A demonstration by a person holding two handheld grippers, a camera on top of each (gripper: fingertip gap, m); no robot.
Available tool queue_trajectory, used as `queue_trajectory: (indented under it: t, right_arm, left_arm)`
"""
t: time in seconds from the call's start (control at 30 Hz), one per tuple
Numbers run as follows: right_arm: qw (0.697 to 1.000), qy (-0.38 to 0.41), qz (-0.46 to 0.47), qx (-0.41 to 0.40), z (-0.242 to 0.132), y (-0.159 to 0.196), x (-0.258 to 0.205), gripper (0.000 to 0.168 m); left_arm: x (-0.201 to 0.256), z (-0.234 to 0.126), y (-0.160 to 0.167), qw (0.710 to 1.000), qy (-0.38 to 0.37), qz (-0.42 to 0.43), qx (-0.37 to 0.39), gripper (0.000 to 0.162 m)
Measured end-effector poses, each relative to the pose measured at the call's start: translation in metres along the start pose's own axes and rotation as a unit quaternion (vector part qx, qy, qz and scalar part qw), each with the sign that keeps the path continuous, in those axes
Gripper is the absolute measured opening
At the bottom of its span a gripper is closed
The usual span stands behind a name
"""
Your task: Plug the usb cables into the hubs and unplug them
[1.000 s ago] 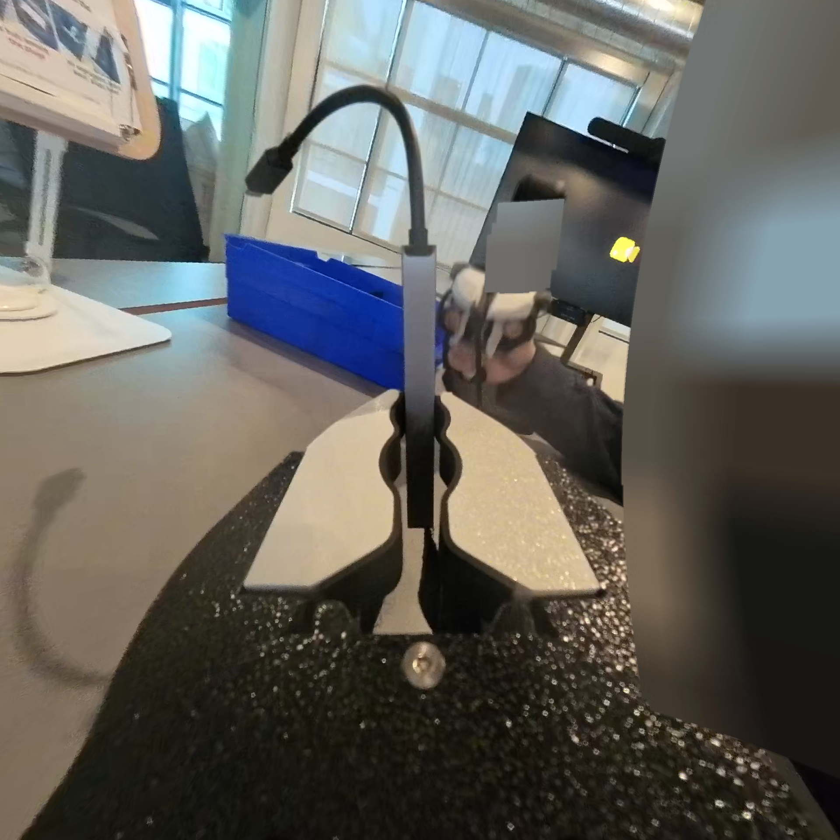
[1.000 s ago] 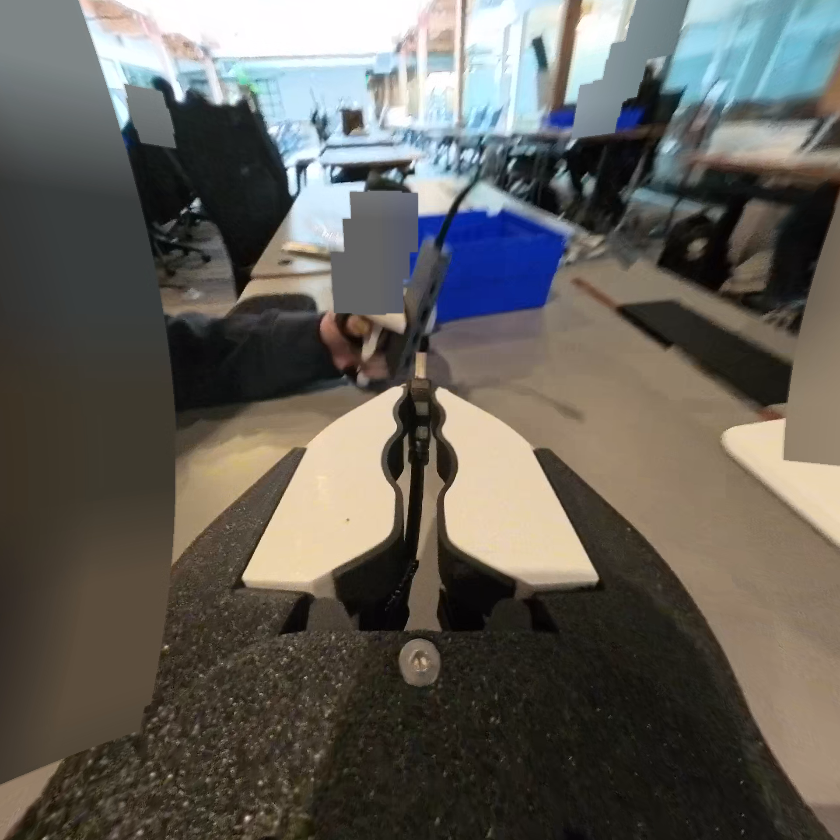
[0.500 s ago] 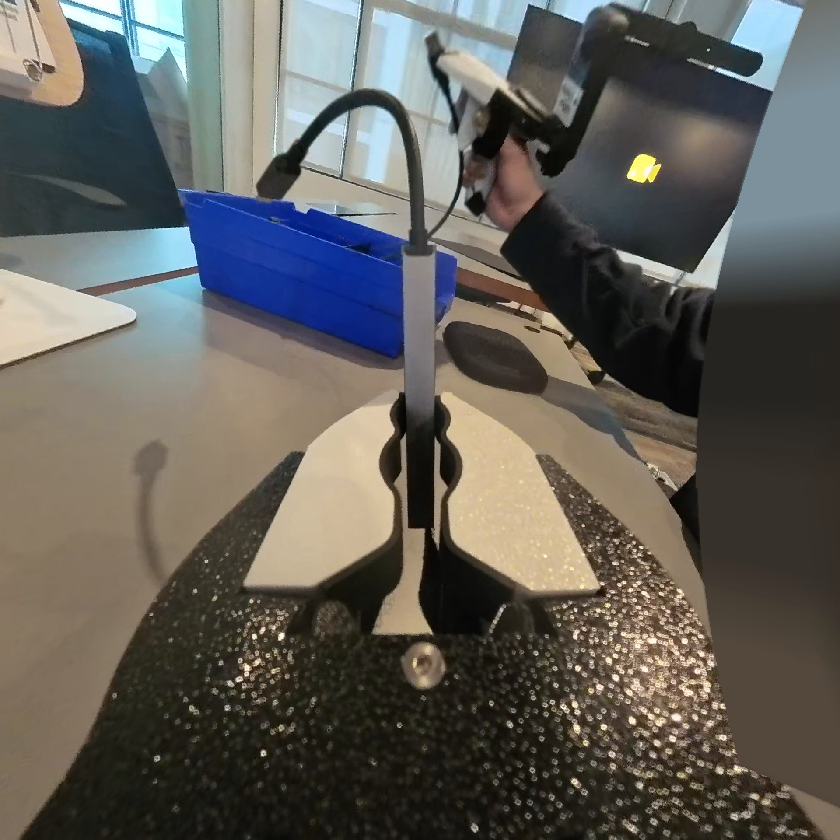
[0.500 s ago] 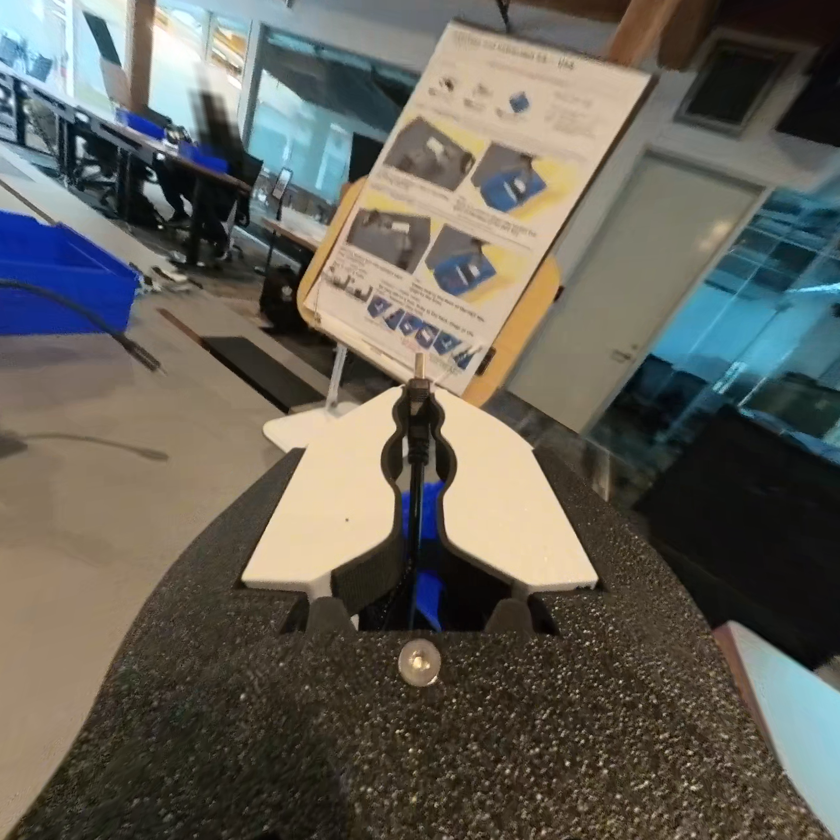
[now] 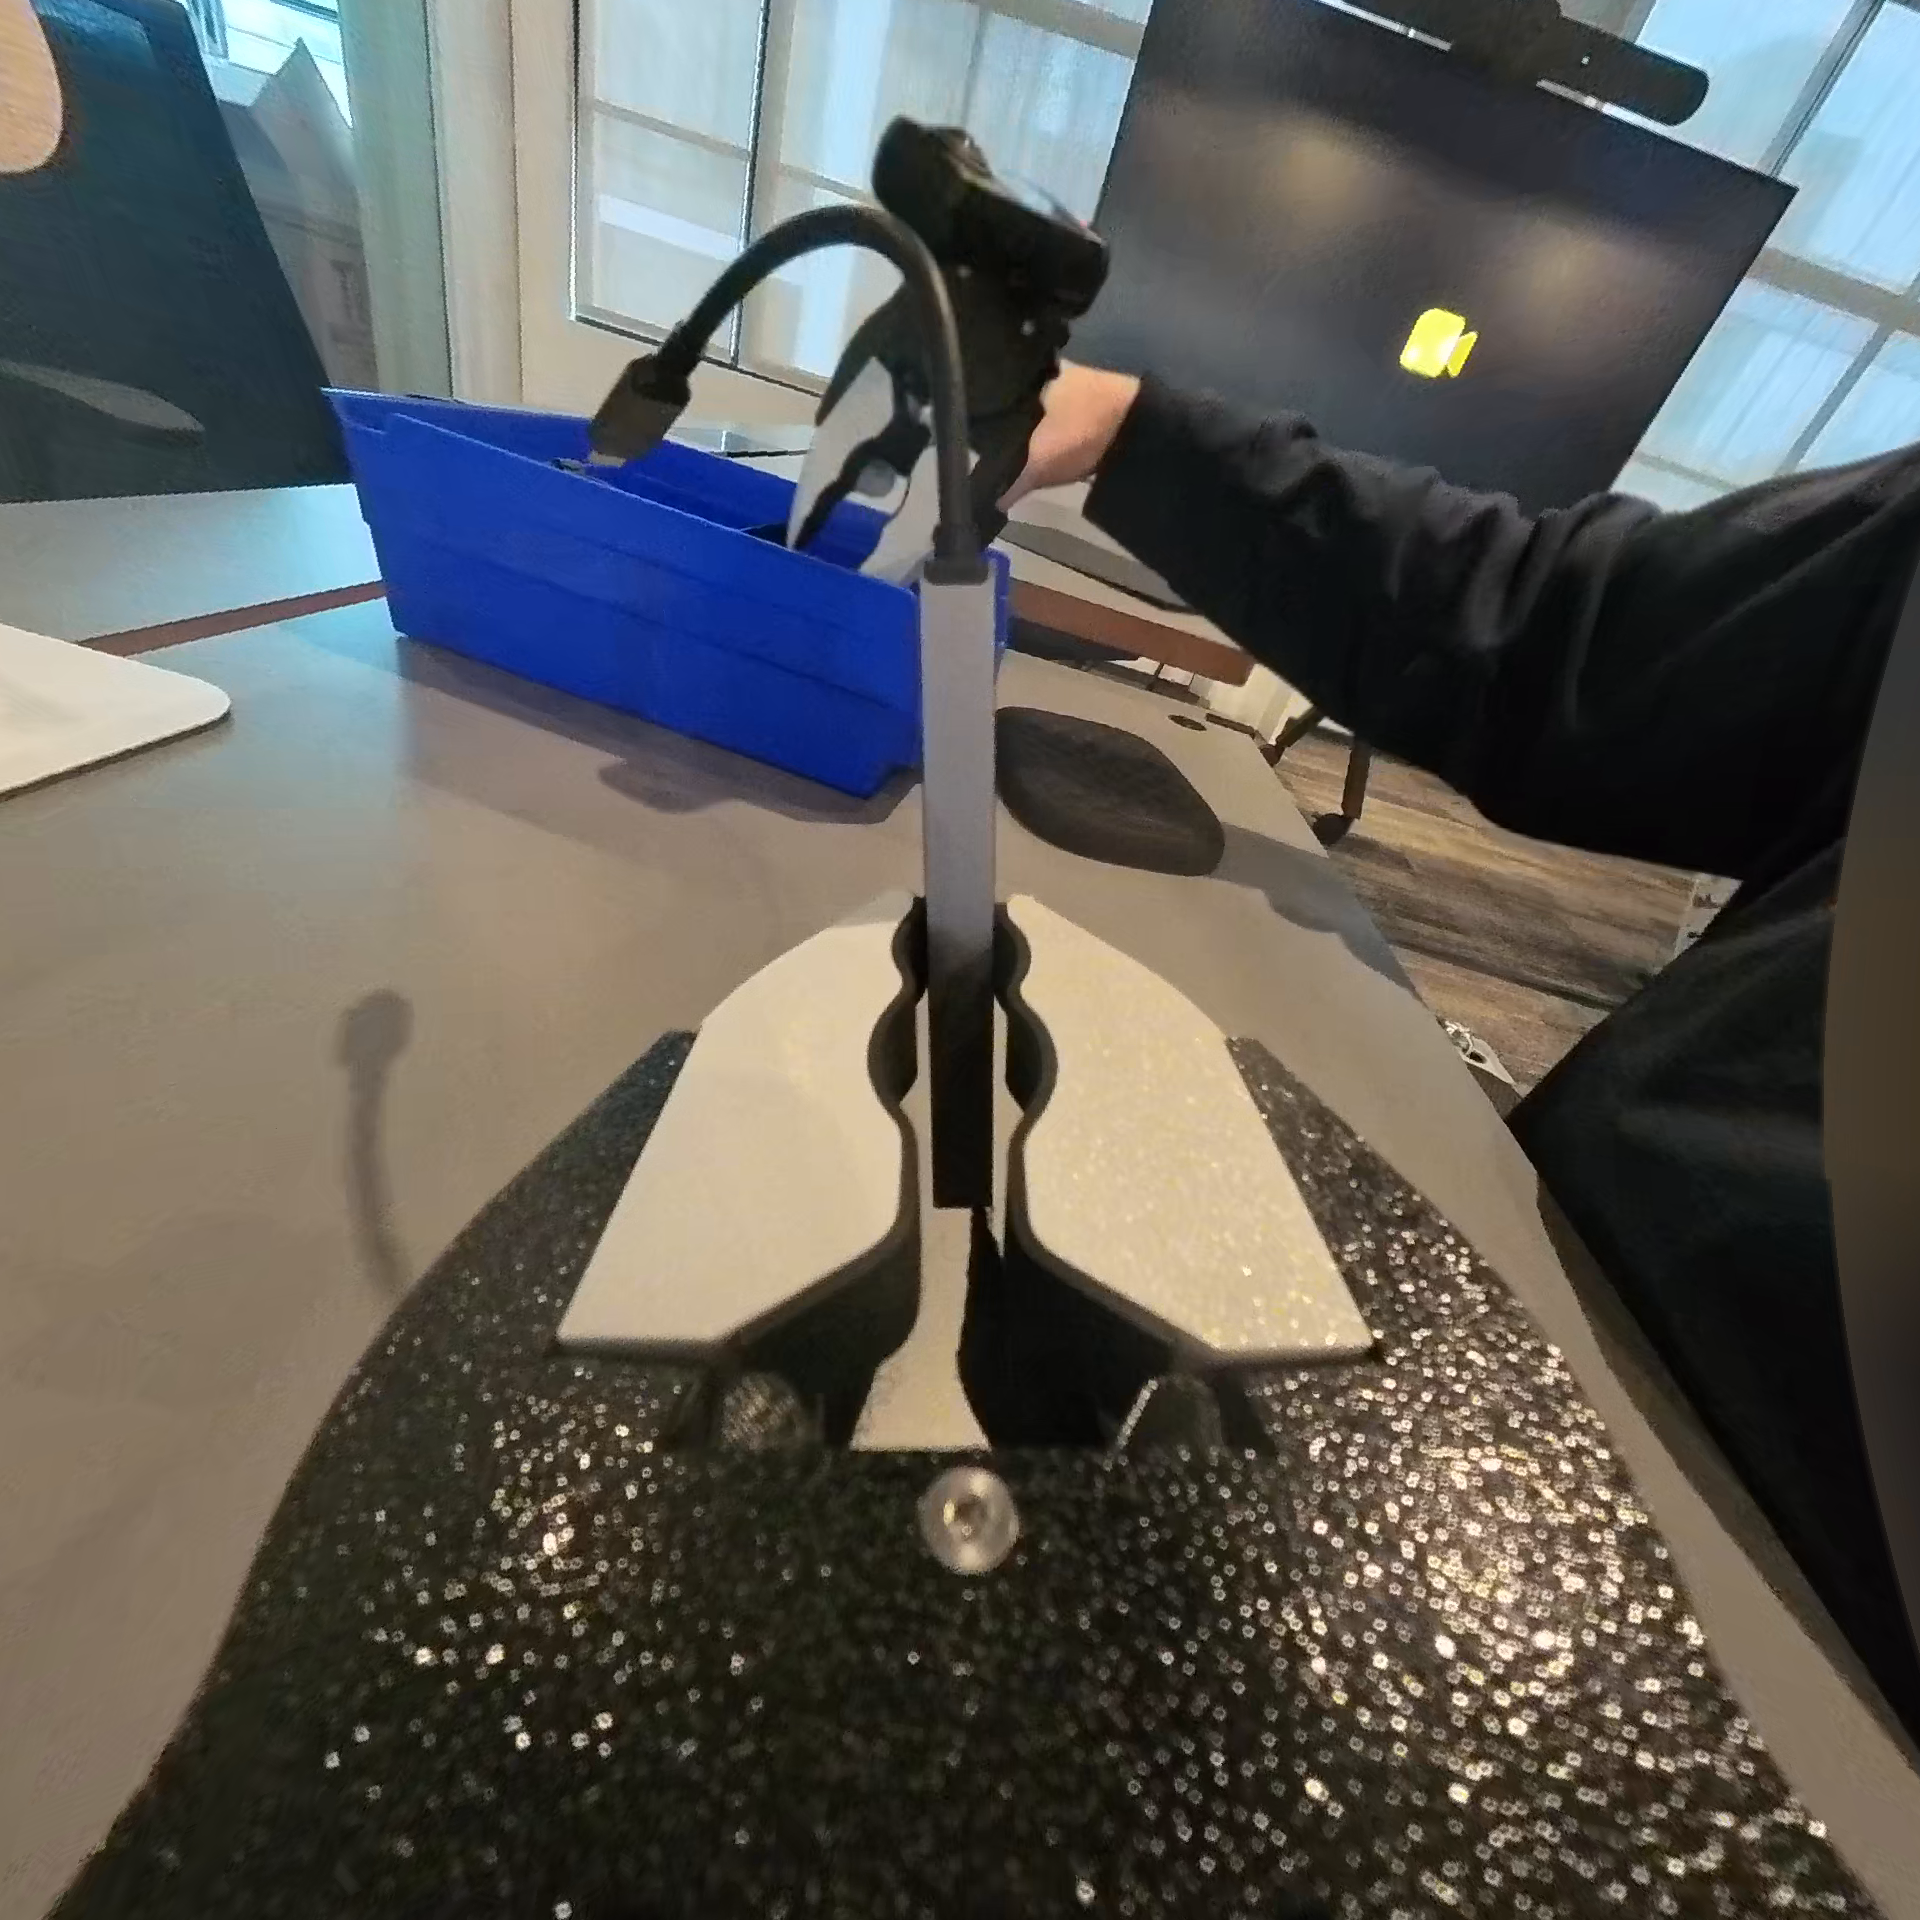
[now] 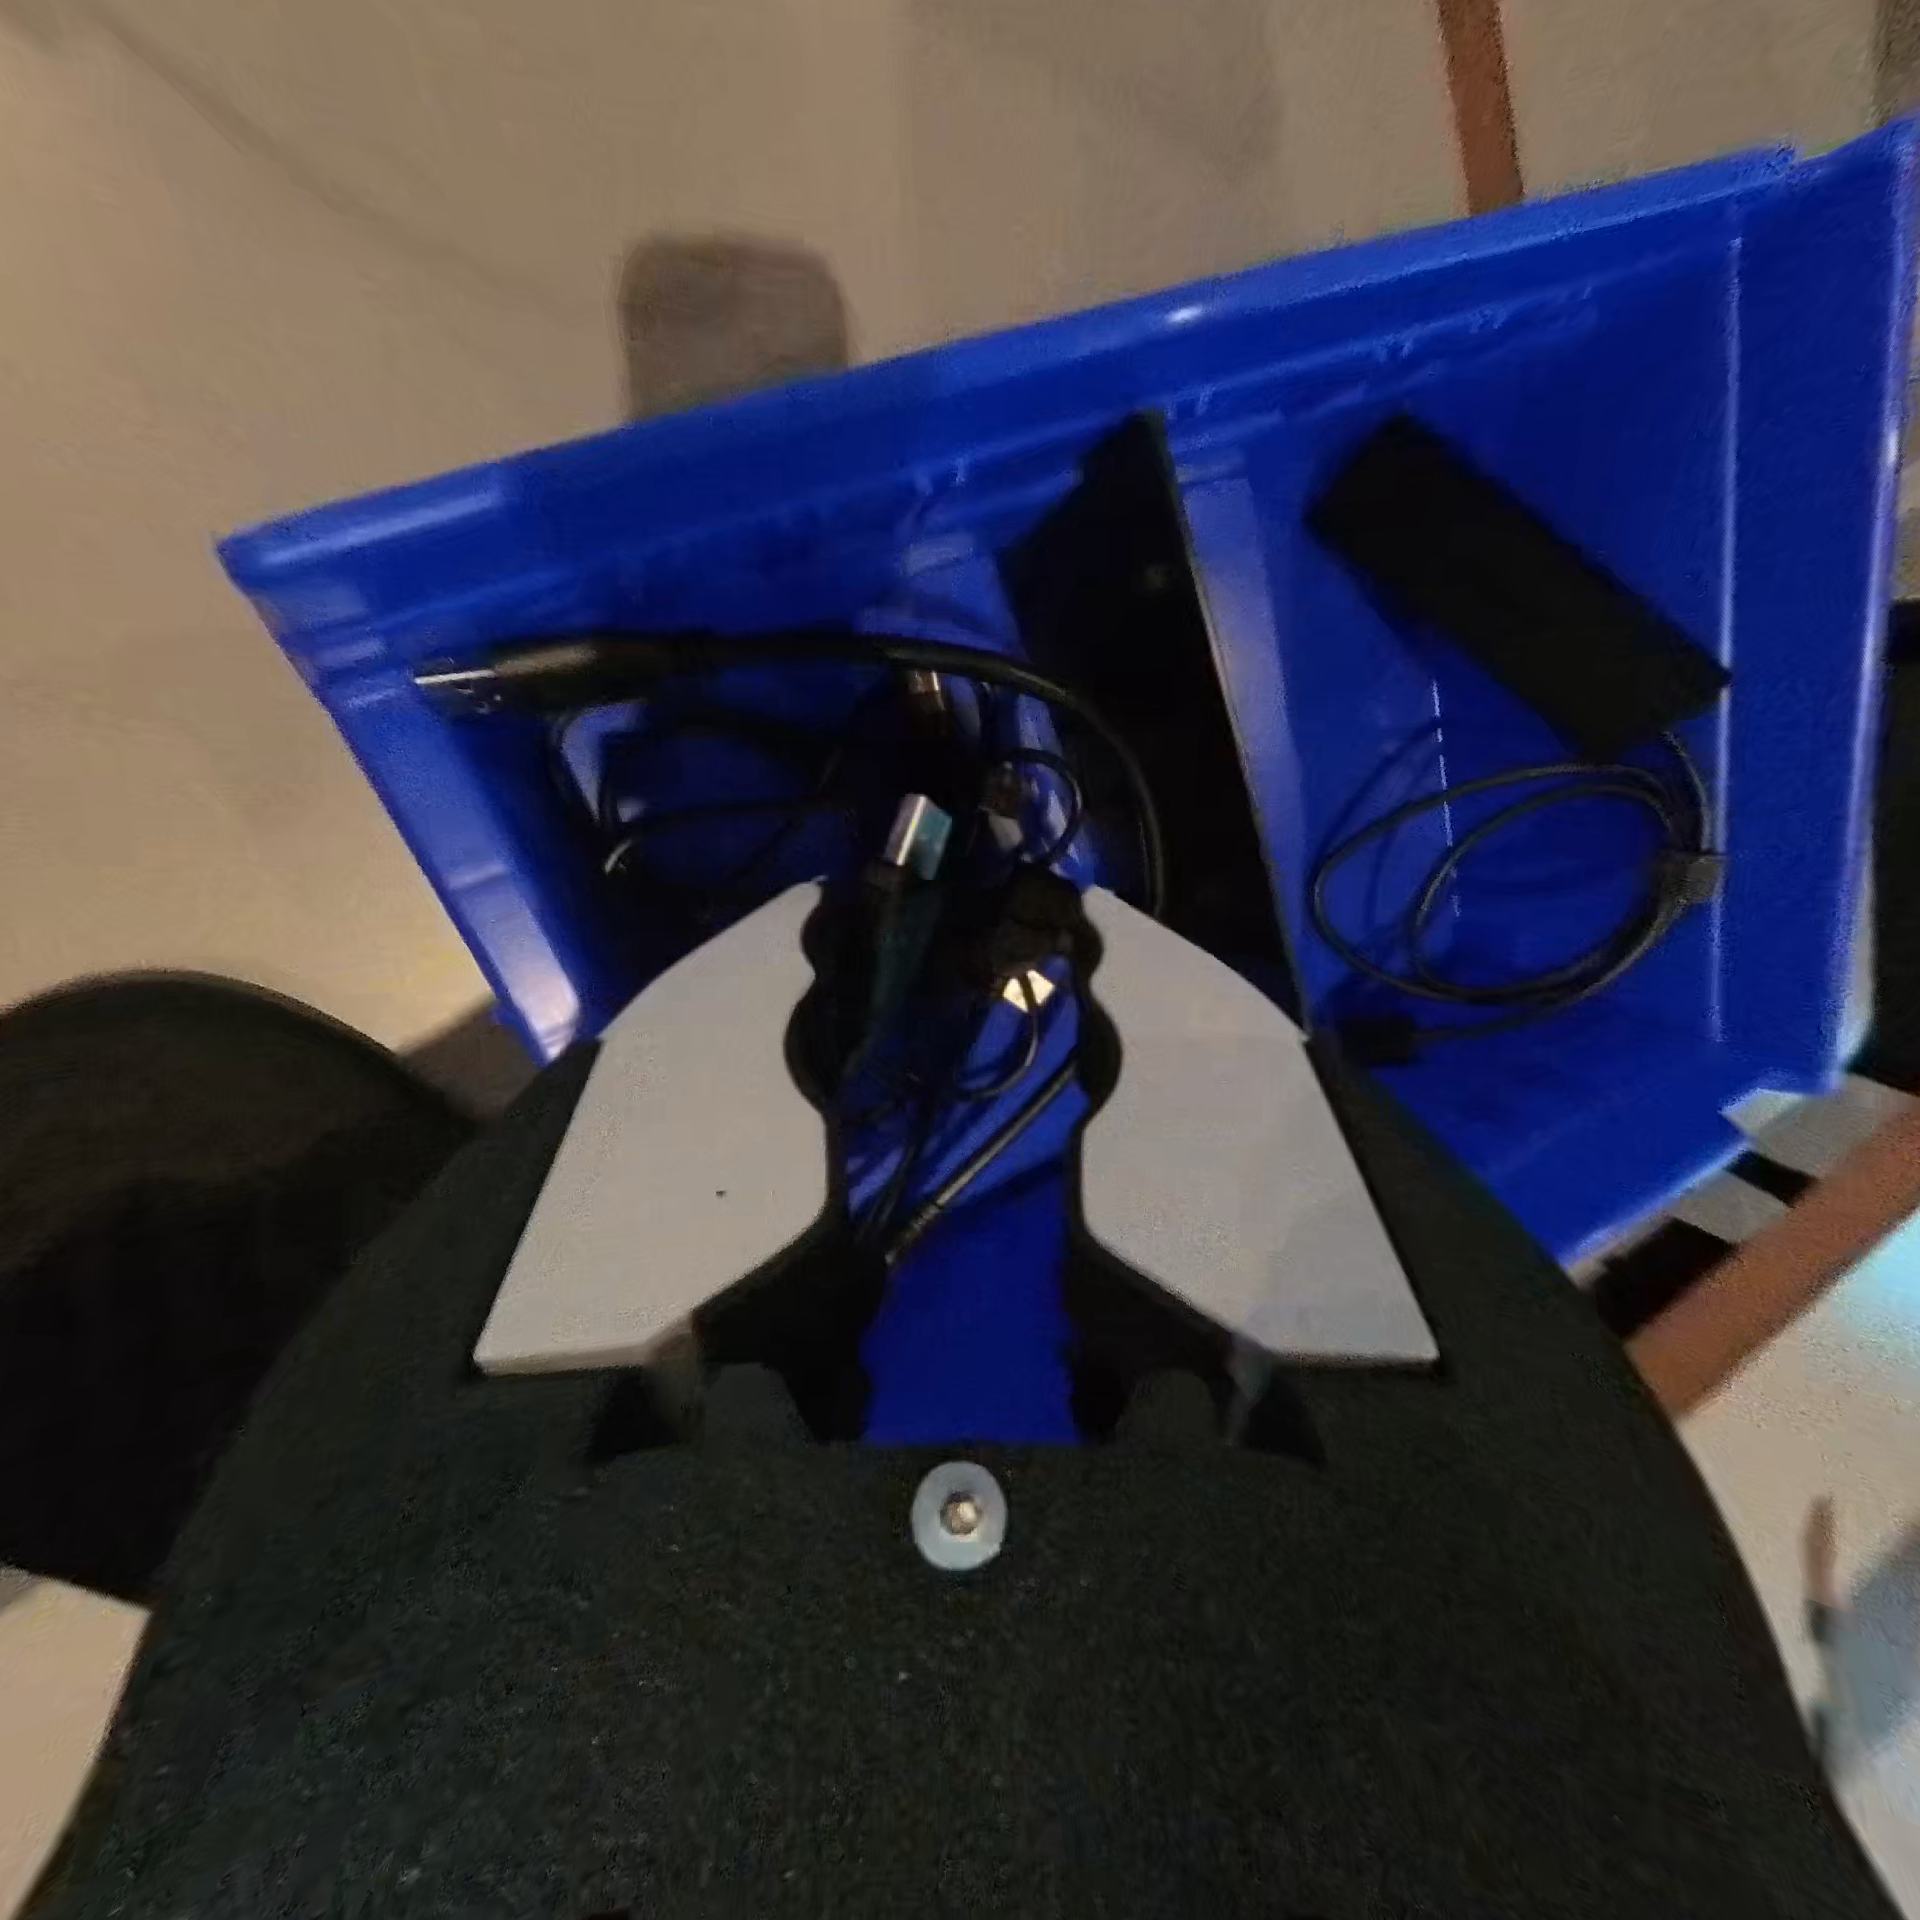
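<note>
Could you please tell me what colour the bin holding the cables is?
The bin is bright blue, clearest in the right wrist view.

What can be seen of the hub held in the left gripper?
The hub is a slim grey bar that looks like metal, standing upright and seen edge-on. Its lower, shadowed end is clamped between the pale fingers of the left gripper. A thick black cable leaves its top end, arches over to the left and ends in a dark plug hanging free in front of the blue bin. No other cable is plugged into it in this view.
</note>
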State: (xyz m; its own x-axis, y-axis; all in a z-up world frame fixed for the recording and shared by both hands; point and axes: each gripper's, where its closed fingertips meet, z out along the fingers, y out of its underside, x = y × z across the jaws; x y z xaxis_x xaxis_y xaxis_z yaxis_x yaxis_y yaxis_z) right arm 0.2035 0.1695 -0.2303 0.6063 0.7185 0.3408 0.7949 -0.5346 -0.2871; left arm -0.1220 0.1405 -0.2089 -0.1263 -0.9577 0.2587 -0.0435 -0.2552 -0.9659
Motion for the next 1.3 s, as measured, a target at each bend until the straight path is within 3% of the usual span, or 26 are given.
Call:
queue_trajectory:
  t: [0.23, 0.37, 0.53, 0.6, 0.73, 0.87, 1.0, 1.17, 1.3]
  right_arm:
    - [0.997, 0.058, -0.031, -0.045, -0.036, -0.018, 0.016, 0.07]
    - [0.989, 0.062, -0.036, -0.131, -0.034, 0.003, 0.028, 0.069]
    - [0.984, 0.014, -0.015, -0.174, -0.024, 0.026, 0.026, 0.076]
    - [0.987, -0.023, 0.019, -0.157, -0.024, 0.023, 0.021, 0.08]
    - [0.994, 0.006, 0.055, -0.089, -0.037, 0.004, 0.042, 0.08]
    - [0.994, 0.071, 0.052, -0.065, -0.045, -0.01, 0.058, 0.067]
    - [0.996, 0.037, 0.034, -0.072, -0.035, -0.014, 0.039, 0.059]
    - [0.984, -0.098, 0.029, 0.145, -0.054, -0.102, -0.022, 0.052]
    - [0.949, -0.187, -0.05, 0.247, -0.084, -0.169, -0.092, 0.07]
  left_arm:
    - [0.0, -0.001, -0.002, 1.0, 0.001, 0.001, 0.004, 0.011]
    - [0.001, 0.001, 0.001, 1.0, 0.003, 0.003, -0.005, 0.011]
    - [0.003, 0.004, 0.004, 1.0, 0.003, 0.013, -0.019, 0.011]
    - [0.004, 0.005, 0.005, 1.0, 0.005, 0.013, -0.022, 0.011]
    - [0.004, 0.005, 0.006, 1.0, 0.006, 0.013, -0.027, 0.011]
    - [0.005, 0.006, 0.006, 0.999, 0.007, 0.016, -0.029, 0.011]
    - [0.006, 0.006, 0.007, 0.999, 0.008, 0.017, -0.031, 0.011]
    - [0.008, 0.009, 0.01, 0.999, 0.01, 0.026, -0.041, 0.011]
    - [0.012, 0.012, 0.015, 0.997, 0.015, 0.047, -0.058, 0.011]
